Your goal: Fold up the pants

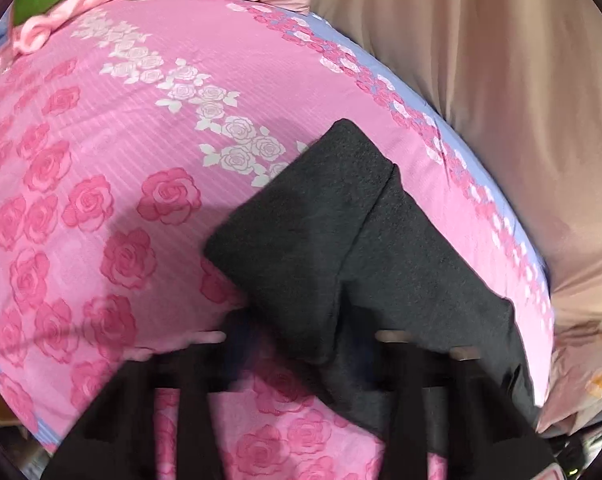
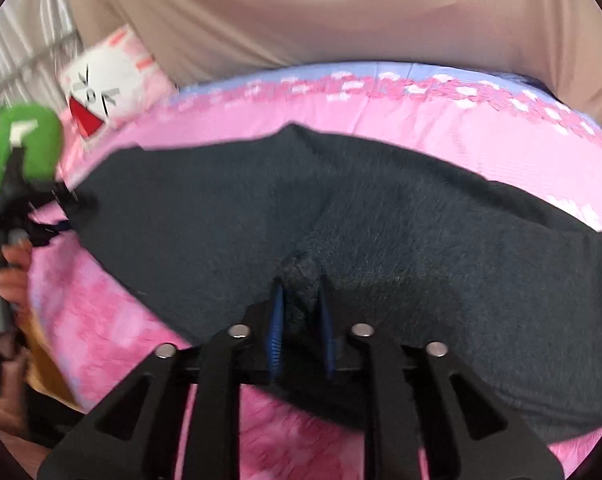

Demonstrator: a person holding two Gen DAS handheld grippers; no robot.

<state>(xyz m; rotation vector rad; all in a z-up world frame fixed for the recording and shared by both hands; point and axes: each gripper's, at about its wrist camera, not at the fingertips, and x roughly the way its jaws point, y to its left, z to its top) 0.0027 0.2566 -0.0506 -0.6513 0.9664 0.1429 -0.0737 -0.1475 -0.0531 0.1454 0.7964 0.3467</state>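
Dark grey fleece pants (image 1: 341, 224) lie on the pink rose bedsheet (image 1: 101, 200), partly folded, one layer lifted and draped. In the left wrist view my left gripper (image 1: 325, 344) sits at the near edge of the cloth; its fingers are blurred and covered by fabric. In the right wrist view the pants (image 2: 381, 216) spread wide across the bed. My right gripper (image 2: 301, 300) has its blue pads (image 2: 277, 320) shut on a bunched ridge of the pants. The left gripper (image 2: 65, 196), with its green top, holds the far left end of the pants there.
A beige curtain (image 2: 301, 20) hangs behind the bed. A white and pink cartoon pillow (image 2: 101, 84) lies at the bed's head. The sheet's blue flowered border (image 1: 441, 128) marks the far bed edge. A hand (image 2: 9, 276) holds the left gripper's handle.
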